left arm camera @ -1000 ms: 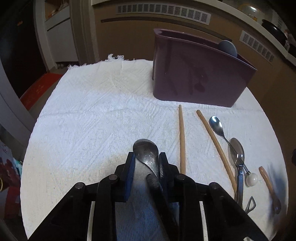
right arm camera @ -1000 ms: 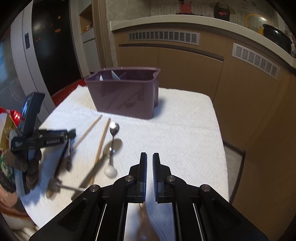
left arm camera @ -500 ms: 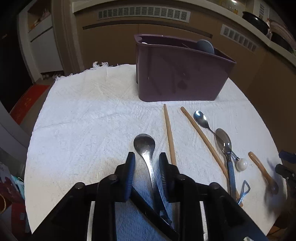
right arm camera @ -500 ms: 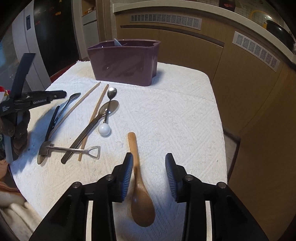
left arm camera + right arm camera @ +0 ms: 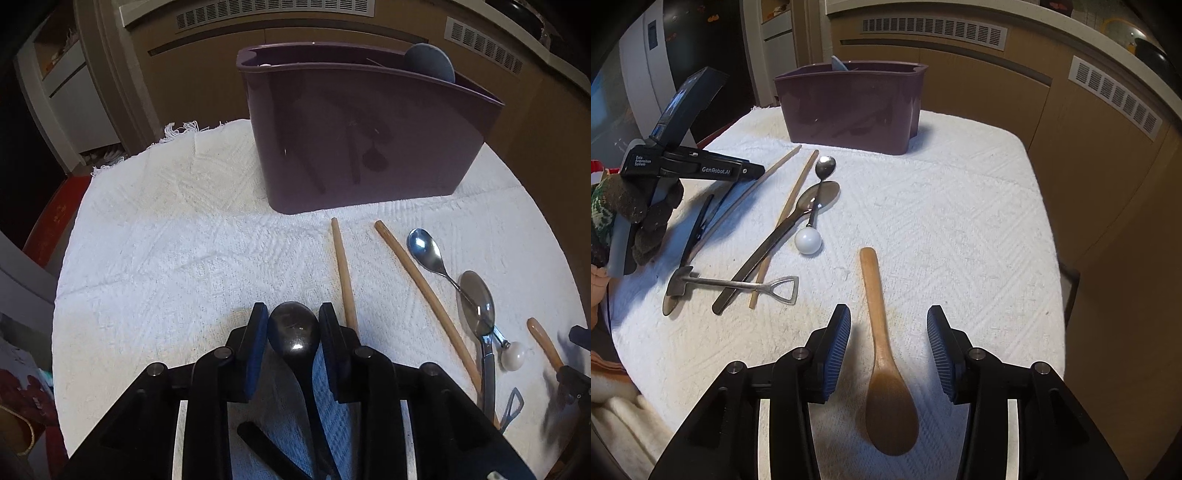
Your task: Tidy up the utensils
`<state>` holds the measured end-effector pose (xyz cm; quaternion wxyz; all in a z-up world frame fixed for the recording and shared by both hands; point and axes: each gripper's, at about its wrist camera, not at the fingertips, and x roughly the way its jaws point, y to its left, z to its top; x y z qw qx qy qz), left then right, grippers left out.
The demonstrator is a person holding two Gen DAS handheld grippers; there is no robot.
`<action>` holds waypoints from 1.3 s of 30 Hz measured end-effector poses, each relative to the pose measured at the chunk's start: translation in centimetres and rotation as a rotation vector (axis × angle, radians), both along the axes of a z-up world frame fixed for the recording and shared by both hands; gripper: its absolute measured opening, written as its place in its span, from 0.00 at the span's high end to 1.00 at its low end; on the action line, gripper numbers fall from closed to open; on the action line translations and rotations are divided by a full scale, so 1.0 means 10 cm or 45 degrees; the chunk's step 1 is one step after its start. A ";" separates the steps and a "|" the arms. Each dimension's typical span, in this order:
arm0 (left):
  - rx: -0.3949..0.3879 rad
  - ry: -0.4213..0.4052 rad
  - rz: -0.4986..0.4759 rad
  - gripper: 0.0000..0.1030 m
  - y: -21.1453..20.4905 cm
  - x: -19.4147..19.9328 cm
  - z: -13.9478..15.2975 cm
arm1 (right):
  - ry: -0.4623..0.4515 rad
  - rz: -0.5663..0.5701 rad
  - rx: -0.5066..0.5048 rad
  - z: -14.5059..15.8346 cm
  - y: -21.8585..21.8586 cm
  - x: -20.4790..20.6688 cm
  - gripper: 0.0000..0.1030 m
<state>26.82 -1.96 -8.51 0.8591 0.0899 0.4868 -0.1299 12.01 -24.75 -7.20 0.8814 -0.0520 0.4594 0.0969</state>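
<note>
Left hand-held gripper (image 5: pixel 293 312) points steeply down at a counter covered by a white textured cloth (image 5: pixel 184 258). Its blue pads stand a narrow gap apart, with the bowl of a dark spoon (image 5: pixel 293 328) filling that gap and its handle running back under the gripper. Whether the pads press on the bowl cannot be told.

Right hand-held gripper (image 5: pixel 888 314) is wide open. A wooden spoon (image 5: pixel 890 406) lies flat on the cloth between its jaws, touching neither pad, with its bowl nearest the camera and its handle pointing away.

At the far side of the cloth stands a purple utensil caddy (image 5: pixel 362 147), upright, with a grey rounded piece (image 5: pixel 432 62) showing above its rim. Between the caddy and the grippers lie two wooden chopsticks (image 5: pixel 343 277), apart from each other. Beside them is a small shiny spoon (image 5: pixel 424 245) ending in a white ball, its handle crossing over the bowl of a larger metal spoon (image 5: pixel 476 299). Near that spoon's handle lies a shovel-shaped metal utensil (image 5: pixel 738 284).
</note>
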 end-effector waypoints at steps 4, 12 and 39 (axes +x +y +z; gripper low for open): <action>-0.035 -0.096 0.004 0.76 0.03 -0.20 0.12 | 0.013 0.051 -0.010 -0.04 0.13 0.13 0.57; -0.140 -0.308 -0.002 0.76 0.27 -0.73 0.60 | 0.083 0.065 0.009 -0.16 0.23 0.55 0.59; -0.246 -0.612 -0.099 0.76 0.26 -1.42 1.44 | -0.358 0.075 0.112 1.18 0.23 -0.06 0.87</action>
